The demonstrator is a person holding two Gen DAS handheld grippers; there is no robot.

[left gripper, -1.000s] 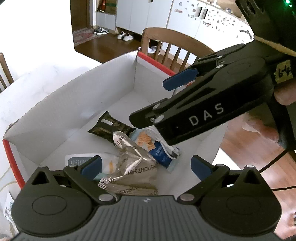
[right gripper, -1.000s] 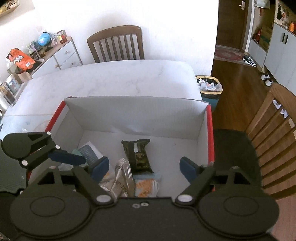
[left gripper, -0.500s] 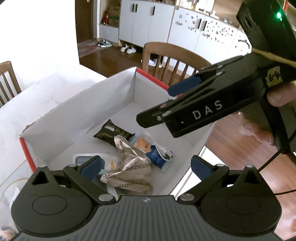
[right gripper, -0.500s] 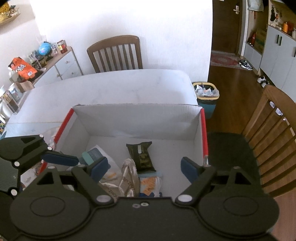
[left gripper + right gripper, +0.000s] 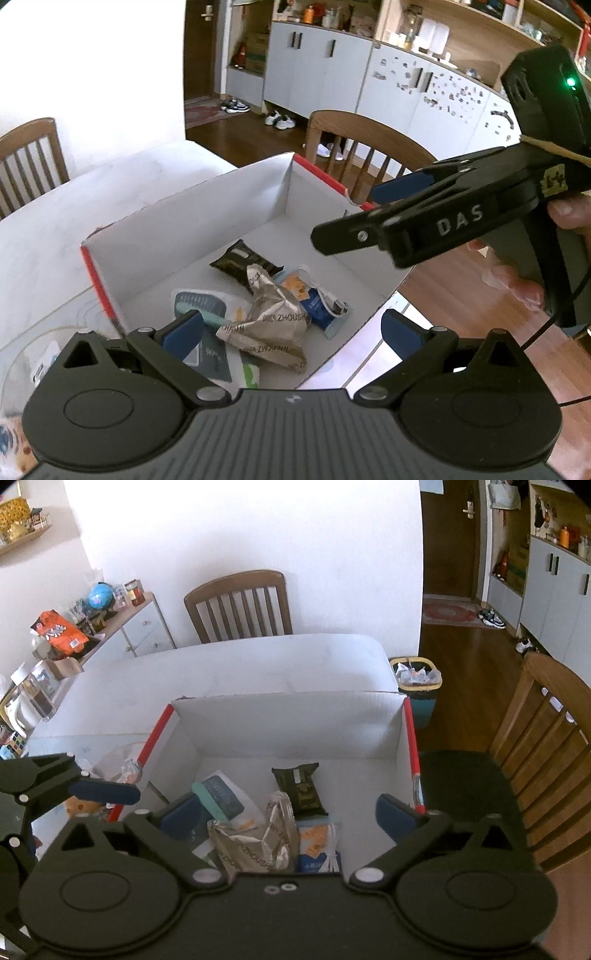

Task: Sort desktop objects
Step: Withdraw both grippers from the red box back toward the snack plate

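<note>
Both grippers risen and pulled back from box (image 5: 288, 723) on bench (image 5: 221, 672). Right gripper (image 5: 284, 812) fingers opening to widest, nothing between. Left gripper (image 5: 291, 328) fingers wide, empty. Silver pouch (image 5: 273, 325), dark packet (image 5: 299, 786) lie in box; drop-off likely finished.

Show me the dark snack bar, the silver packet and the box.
Dark snack bar (image 5: 301, 789), right wrist view, wrapper's middle.
Silver packet (image 5: 275, 321), left wrist view, crumpled front.
Box (image 5: 288, 723), right wrist view, far inner wall.
</note>
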